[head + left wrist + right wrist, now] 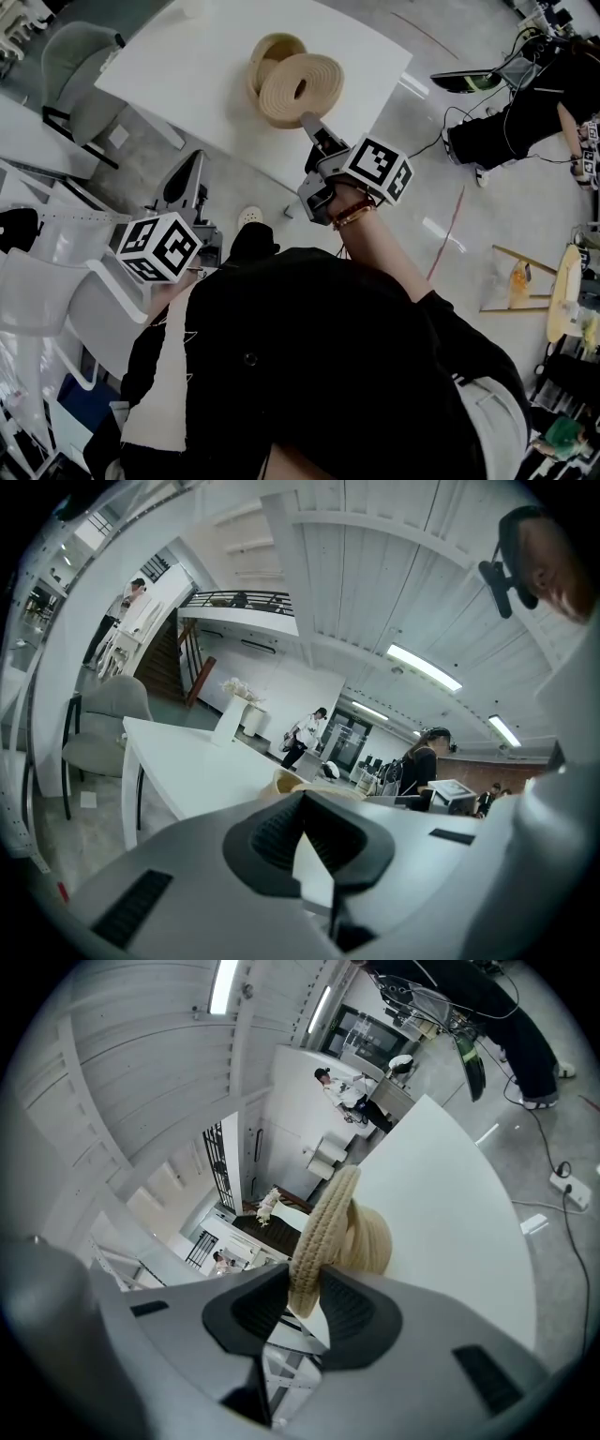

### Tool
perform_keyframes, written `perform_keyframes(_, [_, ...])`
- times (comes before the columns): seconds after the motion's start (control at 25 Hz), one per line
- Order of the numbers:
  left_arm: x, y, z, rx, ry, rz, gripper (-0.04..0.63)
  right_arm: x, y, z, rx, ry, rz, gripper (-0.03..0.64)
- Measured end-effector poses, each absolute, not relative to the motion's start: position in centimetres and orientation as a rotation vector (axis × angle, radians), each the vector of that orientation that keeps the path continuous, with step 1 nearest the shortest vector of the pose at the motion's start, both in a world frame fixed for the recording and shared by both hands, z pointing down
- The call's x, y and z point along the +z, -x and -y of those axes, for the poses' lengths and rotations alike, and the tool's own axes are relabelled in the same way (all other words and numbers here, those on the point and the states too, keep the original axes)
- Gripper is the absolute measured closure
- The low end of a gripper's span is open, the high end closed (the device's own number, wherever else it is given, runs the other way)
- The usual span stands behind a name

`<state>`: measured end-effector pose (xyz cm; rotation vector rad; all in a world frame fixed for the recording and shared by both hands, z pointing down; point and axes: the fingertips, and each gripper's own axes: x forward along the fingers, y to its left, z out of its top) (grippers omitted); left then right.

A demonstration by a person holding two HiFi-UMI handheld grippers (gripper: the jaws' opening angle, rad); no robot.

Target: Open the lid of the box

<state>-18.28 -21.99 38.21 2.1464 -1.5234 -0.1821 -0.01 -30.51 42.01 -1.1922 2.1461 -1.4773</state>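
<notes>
Now, right gripper [309, 122] clamped on woven lid [323, 75] rim, lid tilted beside box [277, 42], left gripper [300, 803] closed.

Box and lid on the table, far centre; grippers on the near side.
Lid [300, 89] sits tilted just near-right of box [272, 52], above table [187, 66]. Right gripper [314, 127] at lid's near edge, rim between its jaws. Left gripper [192, 167] off table, near left. Chair [80, 80] far left.
</notes>
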Motion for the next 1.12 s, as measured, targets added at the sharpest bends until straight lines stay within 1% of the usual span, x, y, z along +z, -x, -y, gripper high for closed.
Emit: perform_keyframes(1.12, [37.7, 16.6, 19.1, -0.184, -2.151, 1.542, 0.584, 40.8, -0.7, 28.0, -1.444, 1.111, -2.220, 0.522])
